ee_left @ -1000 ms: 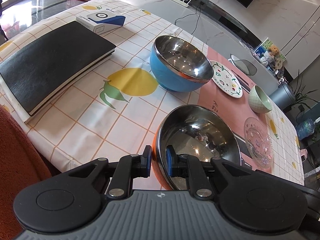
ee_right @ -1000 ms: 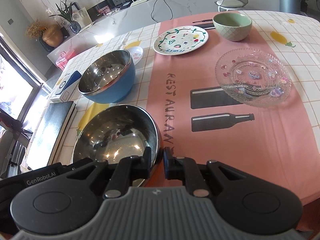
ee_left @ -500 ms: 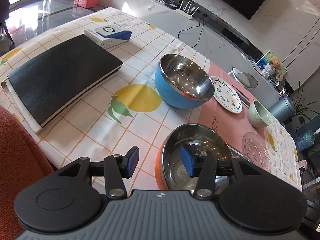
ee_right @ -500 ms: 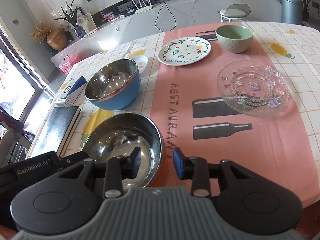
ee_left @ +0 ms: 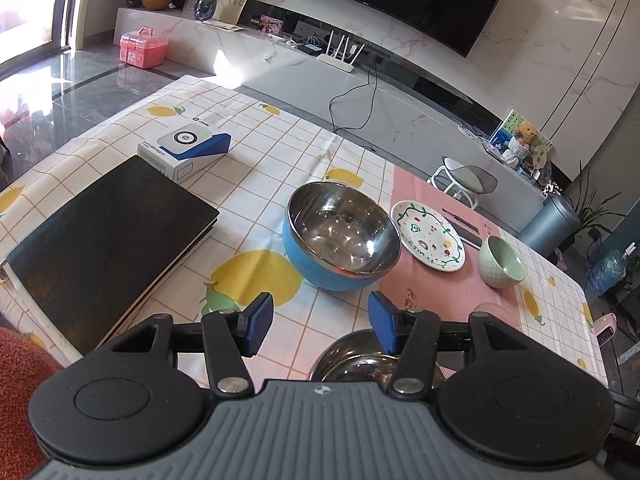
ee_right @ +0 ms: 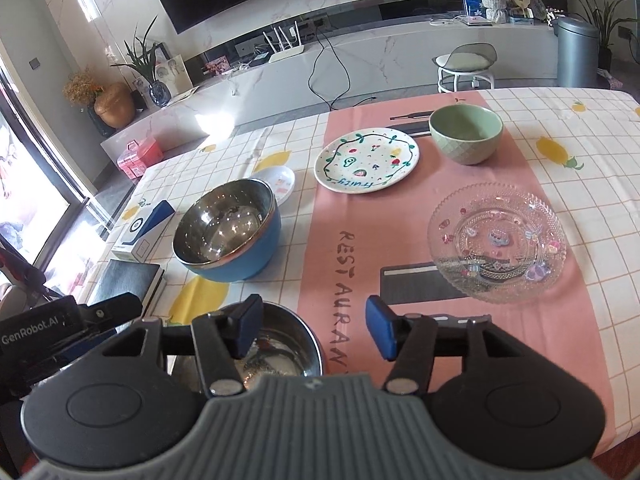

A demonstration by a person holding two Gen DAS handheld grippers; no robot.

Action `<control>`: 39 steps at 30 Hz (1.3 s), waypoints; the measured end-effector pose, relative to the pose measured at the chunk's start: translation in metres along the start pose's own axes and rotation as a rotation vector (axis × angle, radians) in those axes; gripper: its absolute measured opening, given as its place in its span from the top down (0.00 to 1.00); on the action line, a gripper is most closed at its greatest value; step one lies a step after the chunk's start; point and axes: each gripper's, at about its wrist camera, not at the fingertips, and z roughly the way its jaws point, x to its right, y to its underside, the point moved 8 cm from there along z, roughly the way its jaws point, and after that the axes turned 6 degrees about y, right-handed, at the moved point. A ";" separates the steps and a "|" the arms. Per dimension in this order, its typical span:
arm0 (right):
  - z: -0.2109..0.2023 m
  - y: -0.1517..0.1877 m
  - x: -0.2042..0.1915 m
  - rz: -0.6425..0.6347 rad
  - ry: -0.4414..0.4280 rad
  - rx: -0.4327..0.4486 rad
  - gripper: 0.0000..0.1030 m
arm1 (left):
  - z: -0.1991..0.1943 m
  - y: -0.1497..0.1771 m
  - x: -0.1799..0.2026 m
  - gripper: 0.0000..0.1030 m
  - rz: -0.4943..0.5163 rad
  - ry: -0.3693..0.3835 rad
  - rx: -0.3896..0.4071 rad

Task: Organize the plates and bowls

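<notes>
Task judged at an early stage: the orange steel bowl (ee_right: 280, 344) sat released at the table's near edge, just in front of the blue steel bowl (ee_right: 228, 236), while the painted plate (ee_right: 366, 162), green bowl (ee_right: 466, 134) and glass plate (ee_right: 498, 242) lay apart on the pink runner (ee_right: 340, 248) beyond/right of the blue bowl, w/ a small white dish (ee_right: 280, 184) just behind it; nothing stacked yet. Left gripper (ee_left: 320, 326) had just been opening, jaws wide, nothing between them, right pad above the orange bowl's rim w/o pressing. Right gripper (ee_right: 312, 330) likewise had just been opening, jaws wide and empty, left pad above that bowl's interior.
</notes>
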 end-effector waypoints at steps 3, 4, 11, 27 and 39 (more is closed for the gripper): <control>0.004 -0.006 -0.002 0.000 0.000 0.005 0.41 | 0.005 -0.009 -0.004 0.39 -0.025 -0.002 0.005; 0.005 -0.009 -0.002 0.003 0.001 0.005 0.41 | 0.006 -0.011 -0.006 0.39 -0.036 -0.003 0.008; 0.017 -0.028 -0.007 0.026 -0.005 0.011 0.38 | 0.020 -0.026 -0.013 0.34 -0.084 0.005 0.032; 0.085 -0.061 -0.043 -0.001 -0.016 -0.060 0.45 | 0.084 -0.051 -0.032 0.34 -0.087 -0.039 -0.061; 0.140 -0.067 -0.051 0.020 0.012 -0.159 0.68 | 0.124 -0.048 -0.044 0.57 -0.089 -0.059 -0.155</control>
